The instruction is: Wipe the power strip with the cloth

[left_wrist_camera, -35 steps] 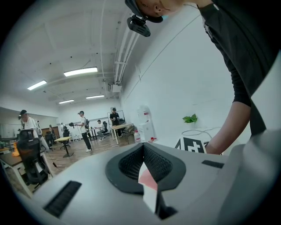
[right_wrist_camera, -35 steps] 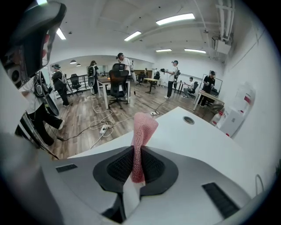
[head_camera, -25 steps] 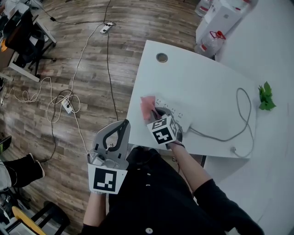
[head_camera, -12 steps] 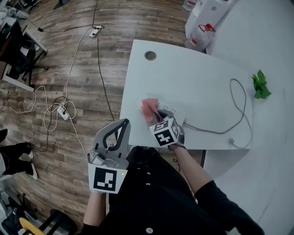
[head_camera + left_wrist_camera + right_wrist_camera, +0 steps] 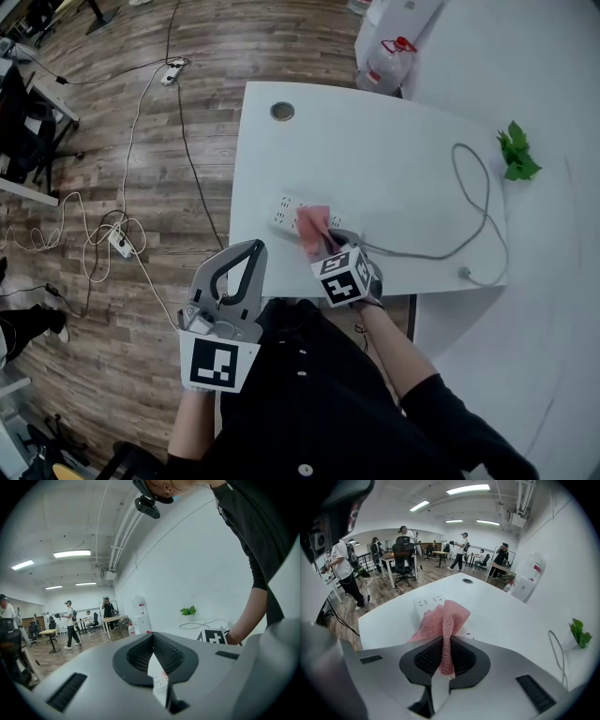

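Observation:
A white power strip point(image 5: 286, 212) lies near the front left edge of the white table point(image 5: 375, 150). A pink mesh cloth point(image 5: 313, 228) rests on the strip's middle, and my right gripper point(image 5: 324, 242) is shut on it. In the right gripper view the cloth point(image 5: 443, 618) bunches up from the jaws, with the strip's socket end point(image 5: 425, 603) showing beyond it. My left gripper point(image 5: 254, 250) hangs off the table's front left corner, over the floor, shut and holding nothing. Its tips point(image 5: 153, 637) meet in the left gripper view.
A grey cable point(image 5: 469, 216) loops from the strip across the right half of the table. A green sprig point(image 5: 514, 155) lies at the far right, and a round grommet point(image 5: 281, 112) sits near the far left corner. Cords and another power strip point(image 5: 117, 241) lie on the wooden floor.
The cloth has slid along the strip from its left end toward the cable end, uncovering the left sockets. The left gripper has kept its place.

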Motion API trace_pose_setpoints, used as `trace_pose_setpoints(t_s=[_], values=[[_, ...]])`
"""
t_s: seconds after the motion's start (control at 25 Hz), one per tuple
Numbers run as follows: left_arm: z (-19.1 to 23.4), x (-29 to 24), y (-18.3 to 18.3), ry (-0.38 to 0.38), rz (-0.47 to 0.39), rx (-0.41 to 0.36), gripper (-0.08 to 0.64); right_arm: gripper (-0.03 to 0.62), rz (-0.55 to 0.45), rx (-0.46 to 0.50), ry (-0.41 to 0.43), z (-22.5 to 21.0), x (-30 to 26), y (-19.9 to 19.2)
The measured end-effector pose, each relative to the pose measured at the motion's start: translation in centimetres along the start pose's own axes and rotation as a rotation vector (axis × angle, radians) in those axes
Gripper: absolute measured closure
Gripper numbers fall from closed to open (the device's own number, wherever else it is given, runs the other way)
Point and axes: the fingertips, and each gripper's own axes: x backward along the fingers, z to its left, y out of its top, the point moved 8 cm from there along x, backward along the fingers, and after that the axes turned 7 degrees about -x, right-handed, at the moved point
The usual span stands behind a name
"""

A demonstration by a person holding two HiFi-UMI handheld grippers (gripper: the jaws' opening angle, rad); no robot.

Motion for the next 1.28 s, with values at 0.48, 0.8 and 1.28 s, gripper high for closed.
trace_pose_setpoints(t_s=[0.48, 0.8, 1.28], values=[[-1.1, -2.0, 0.8, -0.078, -0.040, -0.019, 0.546, 0.531, 0.029, -0.080, -0.087, -3.0, 2.6, -3.8], [-1.8, -2.9, 0.7, -0.121, -0.036, -0.005, 0.546, 0.531, 0.045, -0.152, -0.130, -4.6, 3.6, -5.8], [-1.8, -3.0, 1.0, -0.119, -0.033, -0.007, 0.546, 0.531, 0.035, -0.169, -0.117, -5.3, 4.1, -6.4]])
